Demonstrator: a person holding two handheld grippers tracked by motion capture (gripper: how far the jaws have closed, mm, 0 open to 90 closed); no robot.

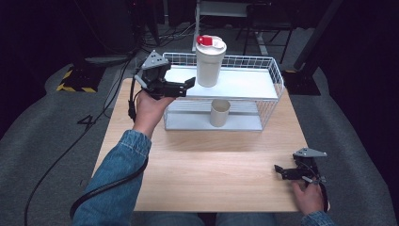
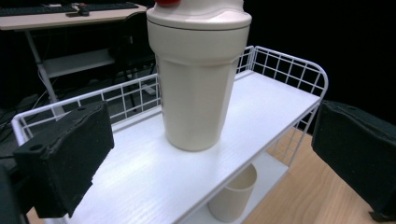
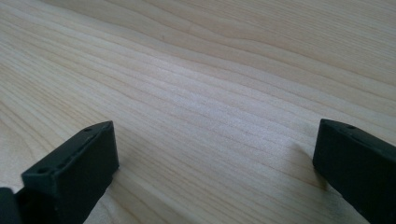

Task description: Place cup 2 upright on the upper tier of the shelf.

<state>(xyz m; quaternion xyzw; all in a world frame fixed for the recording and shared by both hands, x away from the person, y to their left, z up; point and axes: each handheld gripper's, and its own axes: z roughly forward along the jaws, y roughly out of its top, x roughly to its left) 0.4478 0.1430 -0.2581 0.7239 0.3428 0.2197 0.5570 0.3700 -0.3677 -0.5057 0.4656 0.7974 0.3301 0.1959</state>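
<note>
Two black jaws stand wide apart on the left gripper [image 1: 186, 86], with nothing between them yet, and they are lined up on the tall cream tumbler [image 2: 198, 79] that stands upright on the top shelf of the white wire rack [image 1: 277, 77]. From where I stand that spread looks deliberate: the tumbler is broad, and the jaws need the full gap to pass either side of its body. It sits toward the left half of the shelf, near the back wire rail, its lid carrying a red cap [image 1: 204, 40], and the gripper comes at it from the rack's left end, level with the shelf (a side approach seems the sensible one, since the lid leaves little to hold from above). Below, on the lower shelf, a small cream cup [image 1: 219, 113] stands upright, almost under the tumbler and apart from the jaws. Farther out, the right gripper [image 1: 281, 170] rests low over the bare wooden table [image 1: 211, 165] near its right front corner, its jaws also open and empty, well apart from the rack; I judge it is parked there to keep out of the reach.
</note>
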